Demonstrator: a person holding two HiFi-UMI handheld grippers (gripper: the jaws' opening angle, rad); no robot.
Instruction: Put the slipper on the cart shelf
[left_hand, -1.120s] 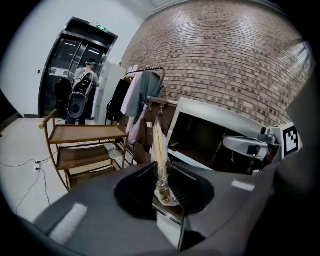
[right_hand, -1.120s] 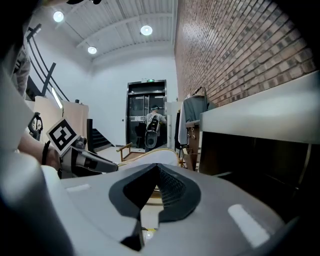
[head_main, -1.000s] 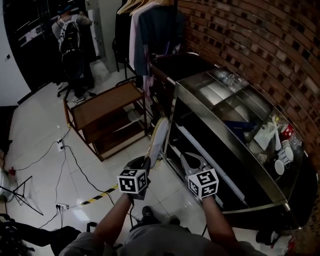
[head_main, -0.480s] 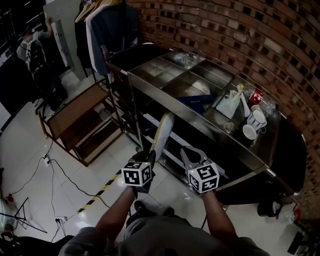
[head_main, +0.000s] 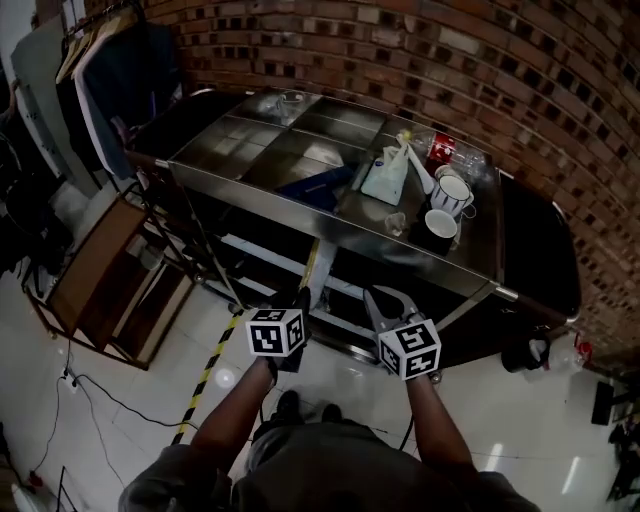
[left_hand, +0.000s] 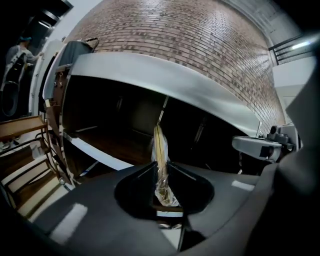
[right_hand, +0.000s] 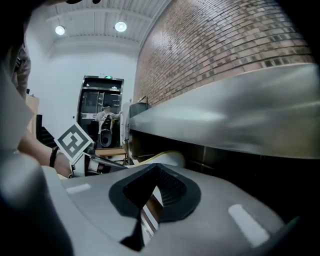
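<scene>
My left gripper (head_main: 300, 300) is shut on a pale slipper (head_main: 314, 268) that stands upright, edge-on, in front of the steel cart (head_main: 250, 190). In the left gripper view the slipper (left_hand: 160, 152), wrapped in clear film, is pinched between the pads of the left gripper (left_hand: 161, 175), and the cart's dark lower shelf (left_hand: 112, 145) lies just behind it. My right gripper (head_main: 387, 302) hovers beside it on the right, open and holding nothing. From the right gripper (right_hand: 155, 186) I see the slipper (right_hand: 167, 159) and the left gripper's marker cube (right_hand: 74, 141) under the cart's top edge.
On the cart's top right stand a white bag (head_main: 388, 172), mugs (head_main: 452, 193), a bowl (head_main: 437, 229) and a red can (head_main: 441, 150). A wooden shelf unit (head_main: 100, 275) and hanging clothes (head_main: 100, 80) are at the left. Striped tape (head_main: 205, 375) and cables (head_main: 100, 400) cross the floor. Behind is a brick wall (head_main: 480, 80).
The view has swung right, so the steel cart now faces me squarely and the wooden shelf unit has slid to the left. Both grippers and the slipper are closer to the cart's front.
</scene>
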